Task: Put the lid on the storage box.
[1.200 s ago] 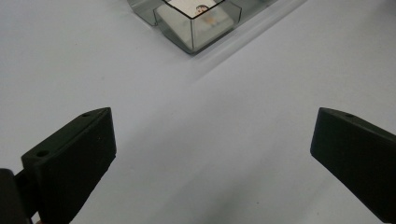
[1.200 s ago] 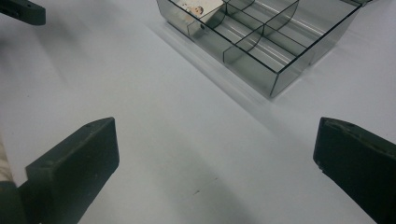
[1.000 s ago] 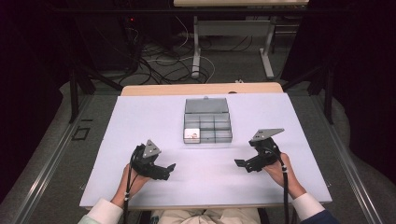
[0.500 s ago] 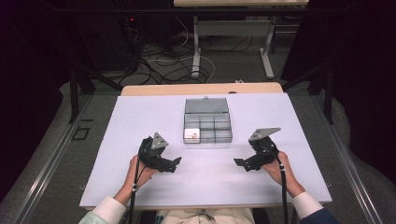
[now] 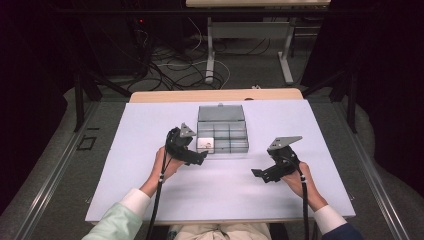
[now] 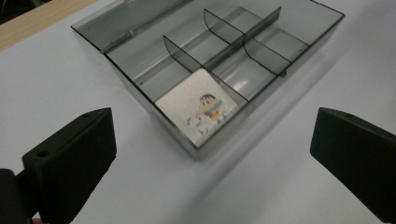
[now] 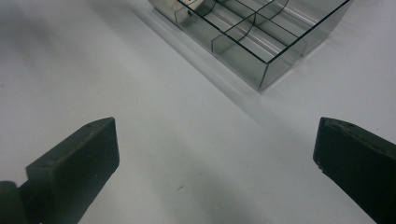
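Just ahead of the left tongs (image 5: pixel 199 159), past the spread jaws, lies the near-left corner of the smoke-grey clear plastic compartment box (image 6: pixel 219 70). The left tongs stand wide open and grip nothing. In the left gripper view the box runs diagonally away, its hinged lid (image 6: pixel 126 21) folded flat on the far side and its long axis angled up to the right. The nearest compartment holds a white square card printed with a small cartoon figure (image 6: pixel 200 108) — lying flat on the compartment floor, tight against the near wall.

The right tongs (image 5: pixel 262 174) are likewise wide open and empty. They sit on the white worktop (image 5: pixel 150 125) well apart from the box; in the right gripper view the box (image 7: pixel 261 35) shows at the upper edge, one bare corner turned toward the jaws, with open worktop between.

Judgement: the left tongs are the nearer, and the card lies forward of them and slightly to the right — between the jaw lines. A reach from this side would have to clear the near wall and descend into the compartment, since the card has no raised edge exposed.
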{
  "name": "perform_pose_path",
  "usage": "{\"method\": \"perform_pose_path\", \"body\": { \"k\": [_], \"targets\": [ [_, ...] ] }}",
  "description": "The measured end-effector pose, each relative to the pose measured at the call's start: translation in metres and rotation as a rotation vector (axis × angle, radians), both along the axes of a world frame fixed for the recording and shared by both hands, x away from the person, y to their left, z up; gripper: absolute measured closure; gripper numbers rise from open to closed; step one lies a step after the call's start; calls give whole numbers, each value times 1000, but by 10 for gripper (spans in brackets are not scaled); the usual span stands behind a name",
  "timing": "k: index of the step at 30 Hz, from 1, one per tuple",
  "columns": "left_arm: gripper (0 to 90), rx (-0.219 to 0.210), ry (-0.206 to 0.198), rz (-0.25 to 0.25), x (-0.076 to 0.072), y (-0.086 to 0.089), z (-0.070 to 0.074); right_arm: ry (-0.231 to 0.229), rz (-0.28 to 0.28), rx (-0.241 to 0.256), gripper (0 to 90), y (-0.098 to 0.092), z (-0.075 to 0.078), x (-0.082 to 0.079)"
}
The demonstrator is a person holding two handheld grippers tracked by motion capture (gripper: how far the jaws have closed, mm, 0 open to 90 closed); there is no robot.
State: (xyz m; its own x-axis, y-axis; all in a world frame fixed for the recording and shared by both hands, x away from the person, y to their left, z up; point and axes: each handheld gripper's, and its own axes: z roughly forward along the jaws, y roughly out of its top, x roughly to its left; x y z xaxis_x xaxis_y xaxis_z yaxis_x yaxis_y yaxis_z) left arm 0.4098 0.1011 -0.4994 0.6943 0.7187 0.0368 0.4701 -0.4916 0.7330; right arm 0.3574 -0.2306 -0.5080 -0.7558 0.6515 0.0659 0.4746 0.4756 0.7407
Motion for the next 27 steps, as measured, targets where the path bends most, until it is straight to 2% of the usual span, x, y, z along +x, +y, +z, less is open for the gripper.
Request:
{"method": "perform_pose_path", "body": {
  "k": [4,9,11,13,14,16,18,20,22,25,27],
  "targets": [
    [0,8,5,10,18,-8,3,-3,2,-5,0,0,0,0],
    [9,25,29,-7,35,-22,4,11,14,-12,0,1,-1,1],
    [30,29,30,-9,41,-27,2,2,19,-10,0,2,-2,2],
    [83,35,35,-9,46,-32,-2,6,18,-15,0,1,-1,1],
    [97,29,40,-4,48,-35,-4,1,34,-23,0,-1,-1,3],
    [172,31,45,-3,52,-39,-8,2,20,-15,0,-1,-2,3],
    [204,33,59,1,57,-43,-13,-1,15,-12,0,-1,-3,3],
    [283,41,68,6,60,-48,-17,-1,16,-12,0,-1,-2,3],
    [319,51,82,16,64,-53,-22,0,17,-18,0,-1,-2,3],
    [410,69,94,2,68,-58,-26,-2,19,-12,0,0,-3,3],
    [460,92,101,-3,69,-62,-28,14,21,-17,1,0,-2,3]
  ]
}}
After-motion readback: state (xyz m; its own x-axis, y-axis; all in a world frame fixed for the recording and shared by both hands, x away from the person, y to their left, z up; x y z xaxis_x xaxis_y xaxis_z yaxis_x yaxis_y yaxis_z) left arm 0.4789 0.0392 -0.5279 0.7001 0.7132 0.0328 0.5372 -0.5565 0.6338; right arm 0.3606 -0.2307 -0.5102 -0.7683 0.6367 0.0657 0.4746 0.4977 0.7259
